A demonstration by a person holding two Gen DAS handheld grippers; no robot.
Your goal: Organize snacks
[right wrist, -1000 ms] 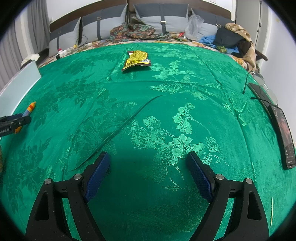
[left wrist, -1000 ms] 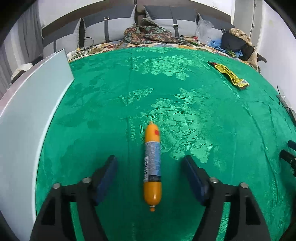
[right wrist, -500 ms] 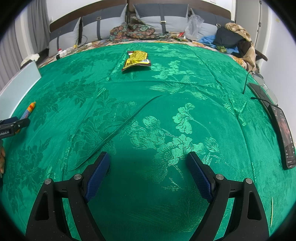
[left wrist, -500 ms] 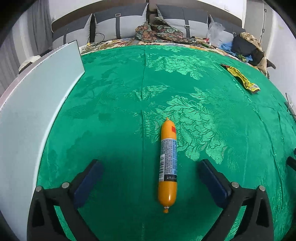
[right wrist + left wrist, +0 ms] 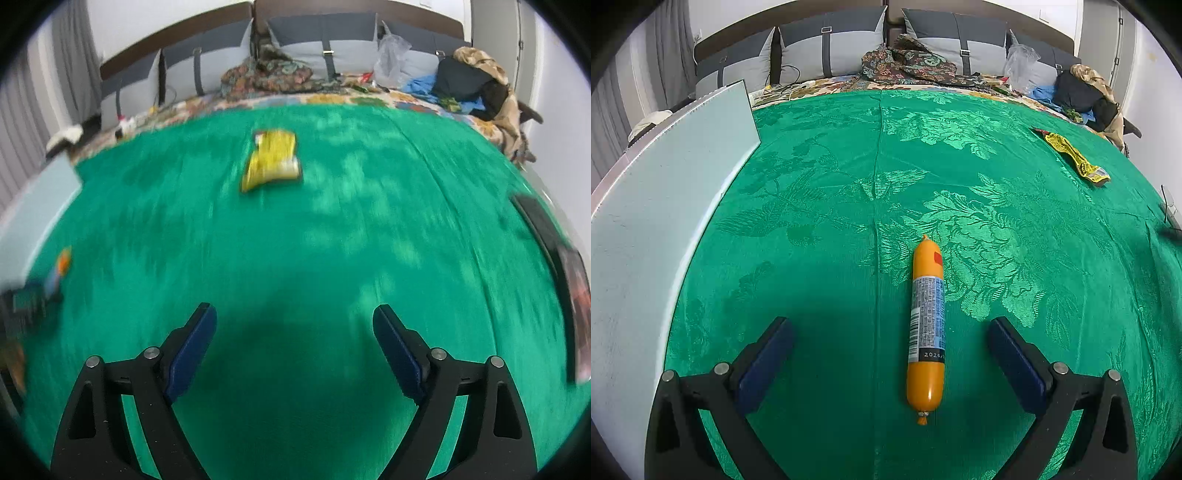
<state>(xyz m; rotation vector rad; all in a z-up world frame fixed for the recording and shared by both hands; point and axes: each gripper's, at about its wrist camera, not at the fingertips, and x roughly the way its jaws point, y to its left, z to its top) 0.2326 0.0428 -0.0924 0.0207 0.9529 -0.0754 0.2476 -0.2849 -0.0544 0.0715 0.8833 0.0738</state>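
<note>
An orange sausage stick [image 5: 926, 325] with a blue-grey label lies lengthwise on the green cloth [image 5: 820, 258], between my left gripper's [image 5: 890, 332] wide-open fingers and untouched. A yellow snack packet [image 5: 1071, 157] lies far right in the left wrist view; in the blurred right wrist view the packet [image 5: 272, 160] lies ahead, beyond my open, empty right gripper [image 5: 293, 328]. The sausage [image 5: 61, 266] shows faintly at the left edge there, next to the left gripper [image 5: 26, 299].
A pale flat board [image 5: 653, 206] lies along the left of the cloth. Grey pillows [image 5: 827, 48], patterned fabric and bags [image 5: 1082, 88] sit at the far end. A dark tablet [image 5: 565, 269] lies at the right edge.
My left gripper opened wide and drew back from the sausage, which stays on the cloth. My right gripper has started moving forward toward the yellow packet; its view is now blurred.
</note>
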